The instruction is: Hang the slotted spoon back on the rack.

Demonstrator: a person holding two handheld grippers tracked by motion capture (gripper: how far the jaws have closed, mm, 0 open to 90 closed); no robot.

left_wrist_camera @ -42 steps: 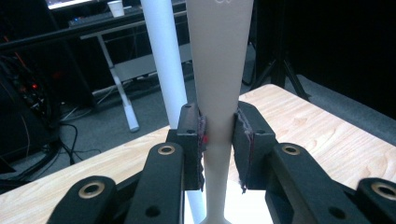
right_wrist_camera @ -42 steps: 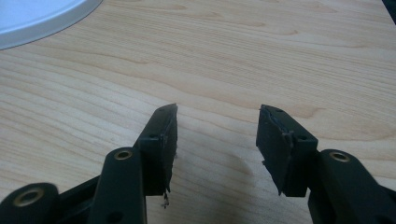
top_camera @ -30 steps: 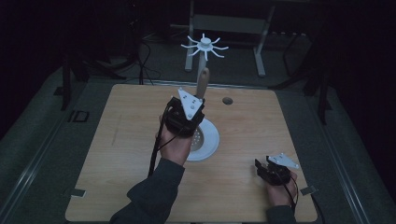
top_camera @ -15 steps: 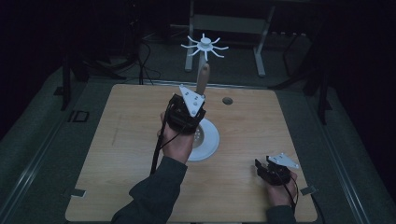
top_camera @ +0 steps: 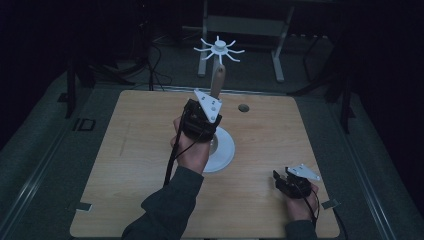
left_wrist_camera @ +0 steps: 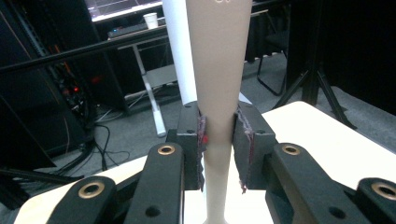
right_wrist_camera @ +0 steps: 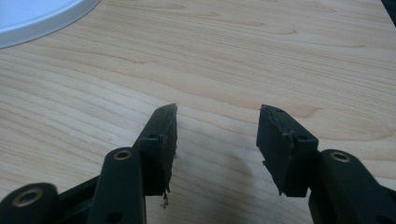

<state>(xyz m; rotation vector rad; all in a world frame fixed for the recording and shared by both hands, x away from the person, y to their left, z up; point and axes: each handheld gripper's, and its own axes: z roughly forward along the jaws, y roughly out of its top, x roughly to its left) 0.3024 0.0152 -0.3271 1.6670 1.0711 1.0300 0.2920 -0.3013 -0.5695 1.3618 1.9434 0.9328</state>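
Observation:
My left gripper is shut on a tan tapered handle, held upright over the middle of the table. The handle narrows downward between the pads, and its lower end is hidden. Just behind it rises the white pole of a stand with a spoked top and a round white base on the wooden table. My right gripper rests low near the table's front right, open, with bare wood between its jaws.
A small dark hole sits in the tabletop behind the stand. The white base's rim shows at the upper left of the right gripper view. Dark floor, cables and frame legs surround the table.

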